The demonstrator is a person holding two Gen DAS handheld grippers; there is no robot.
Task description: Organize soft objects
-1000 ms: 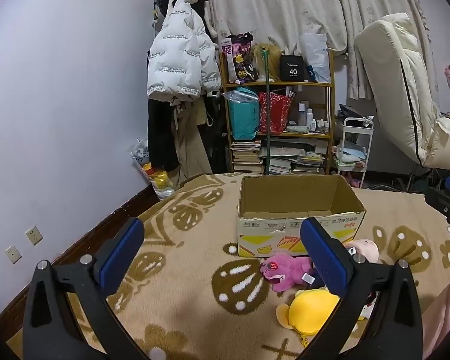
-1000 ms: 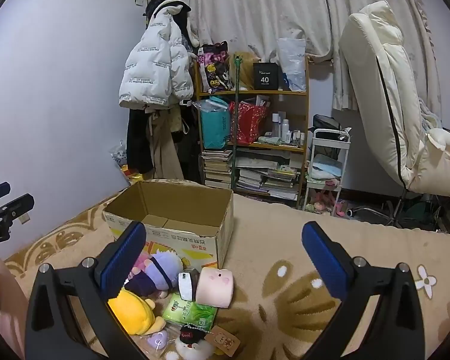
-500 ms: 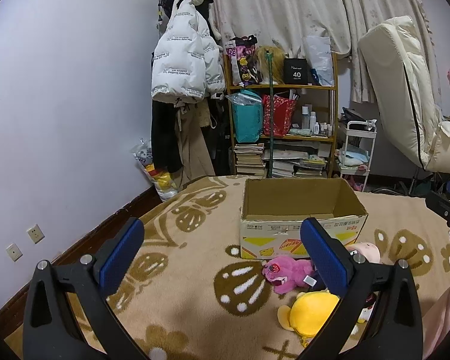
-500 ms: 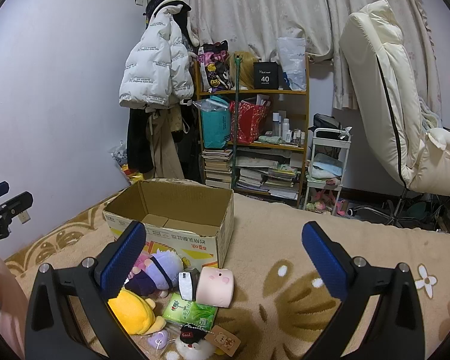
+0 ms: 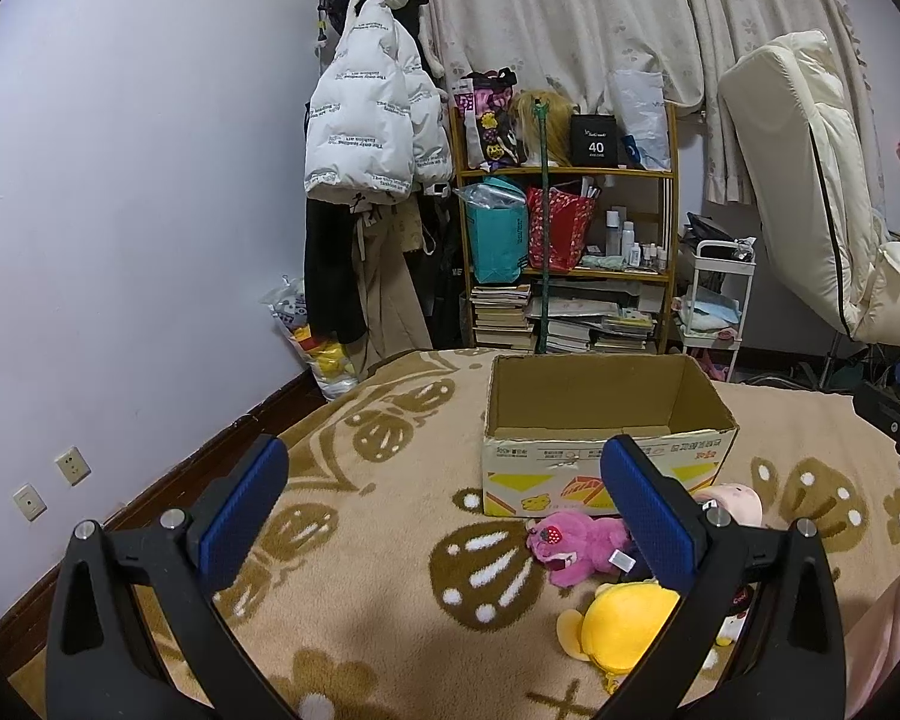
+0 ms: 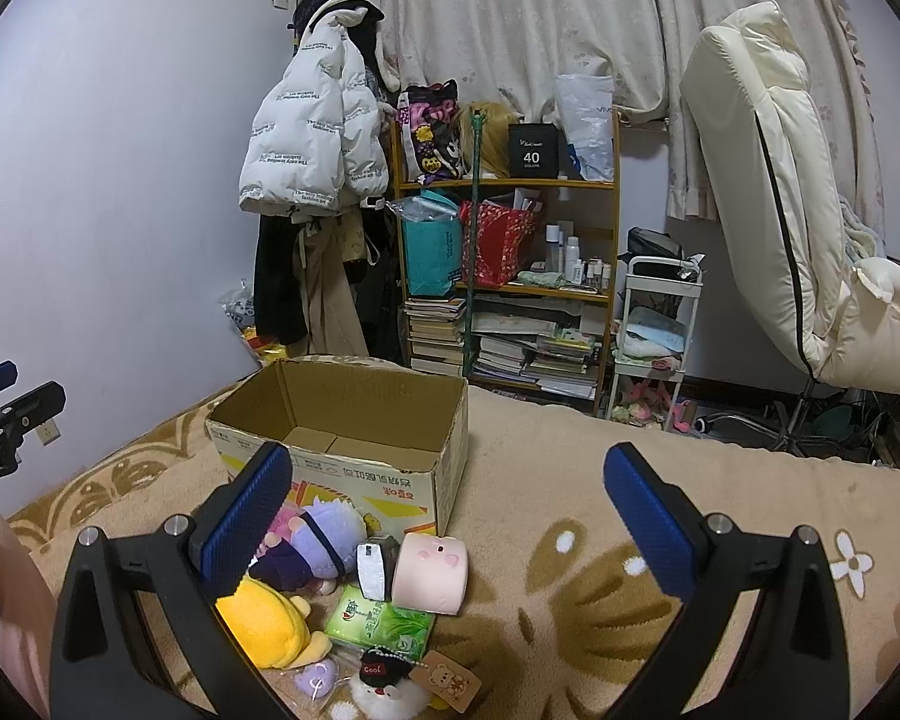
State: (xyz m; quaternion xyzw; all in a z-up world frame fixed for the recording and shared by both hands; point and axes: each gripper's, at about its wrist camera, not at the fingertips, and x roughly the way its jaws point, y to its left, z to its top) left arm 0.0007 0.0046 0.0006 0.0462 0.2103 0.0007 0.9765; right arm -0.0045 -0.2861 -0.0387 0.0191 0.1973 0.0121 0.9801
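While both grippers' jaws gape wide, patterned blanket (image 5: 360,570), cardboard box (image 6: 354,414), cluttered shelf (image 6: 510,276) behind.

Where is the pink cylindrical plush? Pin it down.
In the right wrist view, the pink cylindrical plush lies low and centre on the beige patterned blanket, just before the open cardboard box's near corner, beside the green tissue packet.

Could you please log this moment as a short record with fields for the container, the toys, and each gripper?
container: open brown cardboard box on the beige patterned blanket, nothing visible inside
toys: yellow plush, purple-haired plush doll, pink cylindrical plush, magenta plush bear, all in front of the box
left gripper: open, holding nothing
right gripper: open, holding nothing
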